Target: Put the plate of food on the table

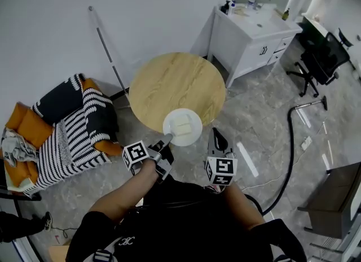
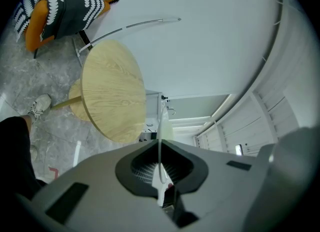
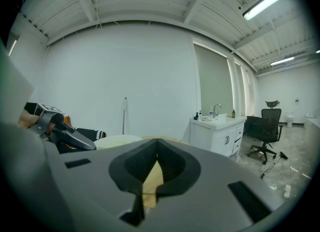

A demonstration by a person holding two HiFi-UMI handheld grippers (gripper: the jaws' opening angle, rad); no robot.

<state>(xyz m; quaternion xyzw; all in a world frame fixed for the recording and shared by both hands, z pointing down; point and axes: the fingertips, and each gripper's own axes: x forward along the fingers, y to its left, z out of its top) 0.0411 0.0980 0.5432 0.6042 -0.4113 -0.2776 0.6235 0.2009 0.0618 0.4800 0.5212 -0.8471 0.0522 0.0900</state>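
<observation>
Left tool (image 1: 168, 138) pinches the near-left rim of the plate (image 1: 193, 135). In the left gripper view the rim shows edge-on as a thin white line (image 2: 160, 126) running into the shut jaws. Pale food (image 1: 181, 124) sits mid-plate.

The plate is at the near edge of the round wooden surface (image 1: 169, 80), partly over the wood and partly out over the floor. Cannot tell whether it rests on the wood or hangs just above.

Right tool (image 1: 216, 134) is just right of the plate, apart from it. Its jaws are pressed together with nothing between them; only a sliver of wood shows through the gap behind the tips (image 3: 157, 155).

The rest of the surface top is bare wood.

Surroundings:
- An orange armchair with striped cushions (image 1: 67, 125) stands close on the left.
- A thin pole (image 1: 107, 49) leans on the wall behind it.
- A white sink cabinet (image 1: 251, 38) stands just beyond the surface's far right, with bottles on top.
- An office chair (image 1: 320, 60) is further right.
- A black hose (image 1: 290, 153) curves over the floor on the right, well clear of the plate.
</observation>
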